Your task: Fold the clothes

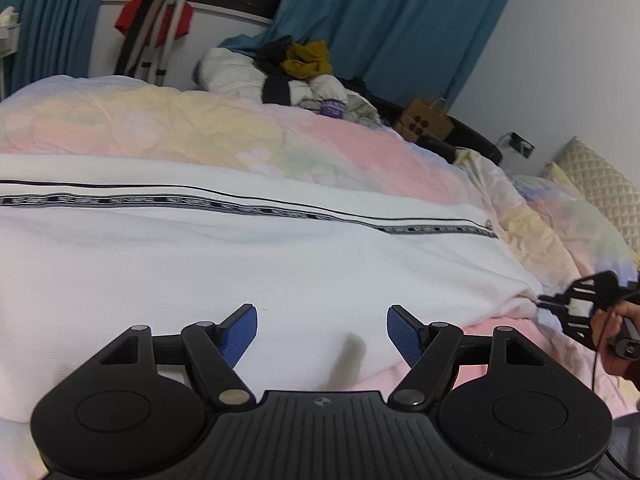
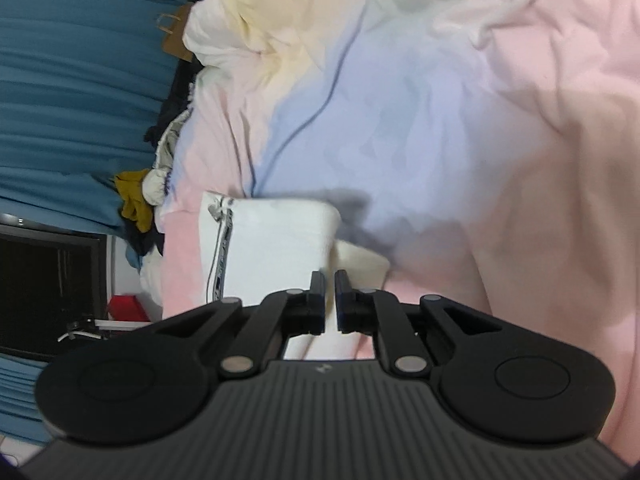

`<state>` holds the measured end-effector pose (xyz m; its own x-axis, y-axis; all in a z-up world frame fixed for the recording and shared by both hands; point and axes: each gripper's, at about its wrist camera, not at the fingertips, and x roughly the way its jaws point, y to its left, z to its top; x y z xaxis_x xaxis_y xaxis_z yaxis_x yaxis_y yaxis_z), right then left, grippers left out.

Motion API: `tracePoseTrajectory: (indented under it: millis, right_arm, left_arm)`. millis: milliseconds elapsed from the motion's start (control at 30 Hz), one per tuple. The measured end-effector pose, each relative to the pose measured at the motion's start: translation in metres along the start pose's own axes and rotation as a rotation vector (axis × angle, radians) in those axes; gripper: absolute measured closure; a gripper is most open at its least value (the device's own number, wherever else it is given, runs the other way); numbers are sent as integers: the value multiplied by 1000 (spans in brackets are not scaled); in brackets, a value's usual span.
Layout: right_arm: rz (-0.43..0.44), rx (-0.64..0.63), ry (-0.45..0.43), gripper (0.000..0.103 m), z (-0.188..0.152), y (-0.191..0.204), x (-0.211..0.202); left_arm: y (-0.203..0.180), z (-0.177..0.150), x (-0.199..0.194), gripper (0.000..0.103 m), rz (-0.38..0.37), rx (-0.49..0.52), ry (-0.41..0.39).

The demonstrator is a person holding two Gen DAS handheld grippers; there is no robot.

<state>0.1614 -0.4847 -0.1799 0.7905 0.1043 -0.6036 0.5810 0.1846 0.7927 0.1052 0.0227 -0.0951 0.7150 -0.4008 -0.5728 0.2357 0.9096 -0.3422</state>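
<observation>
Left wrist view shows a white knitted garment with a black and grey striped band [image 1: 248,248] lying spread across a pastel bed cover of pink, yellow and pale blue [image 1: 168,120]. The left gripper [image 1: 321,332] hangs over the near edge of the garment, its blue-padded fingers [image 1: 240,334] standing wide apart with nothing between them. At the right end of the cloth the right gripper [image 1: 560,304] is pinching the corner of the garment, and the person's hand [image 1: 618,340] holds its handle.

From the right wrist view, the right gripper [image 2: 329,300] has its black fingers [image 2: 318,300] drawn close together, with a fold of the white garment [image 2: 276,248] clamped between them and raised a little from the cover [image 2: 500,120]. The striped band runs along the left side of the cloth.

Behind the bed there is a pile of loose clothes, white, dark and mustard yellow [image 1: 296,68], blue curtains [image 1: 400,28], a brown paper bag [image 1: 424,122] and a red shirt hanging on a white rack [image 1: 154,20].
</observation>
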Motion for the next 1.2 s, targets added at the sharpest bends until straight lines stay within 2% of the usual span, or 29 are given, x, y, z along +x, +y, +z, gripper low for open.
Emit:
tracePoseTrajectory:
  millis: [33,100,167,233,333,467,500,600,633,700,800,900,967,1133,1200]
  right_arm:
    - [-6,6,17,87,-2,-1,1]
    - [-32,19,60,56,-6,-3,5]
    - [-30,56,95,45,-10,-6,10]
    - [5,91,121,40,-11,-9,18]
    - [-5,87,125,38,-13,-6,32]
    - [95,125,116,37,-10,-3,58]
    - [115,113,111,37,-8,0,64]
    - [93,-1,86,41,-5,16,77]
    - [92,-41,68,46,-7,22,76]
    - [93,-117,33,77,-9,34,74]
    - [173,-195,-5,85,-7,52,62]
    - [254,-277,-47,87,-8,68,48]
    - [251,-315,-67,87,-8,71,46]
    - [140,-284,-37,87,0,55,61]
    - [123,-279,-32,87,-1,51,62]
  left_arm:
    - [2,1,-1,29,4,-7,-3]
    - [5,2,-3,29,11,-20,-10]
    - [8,4,-5,29,18,-34,-16]
    - [11,5,-7,29,25,-48,-23]
    - [14,7,-7,29,31,-64,-29]
    - [17,9,-4,29,42,-80,-33]
    - [18,9,-4,29,47,-81,-33]
    - [20,9,-2,29,60,-84,-34]
    - [20,9,-2,29,62,-85,-37]
    - [21,10,-3,29,67,-84,-45]
    - [18,11,-5,29,97,-55,-65]
    - [16,12,-9,29,123,-42,-83]
    - [15,13,-12,29,142,-34,-91]
    - [14,14,-14,29,202,-16,-95]
    - [14,14,-15,29,226,-9,-96]
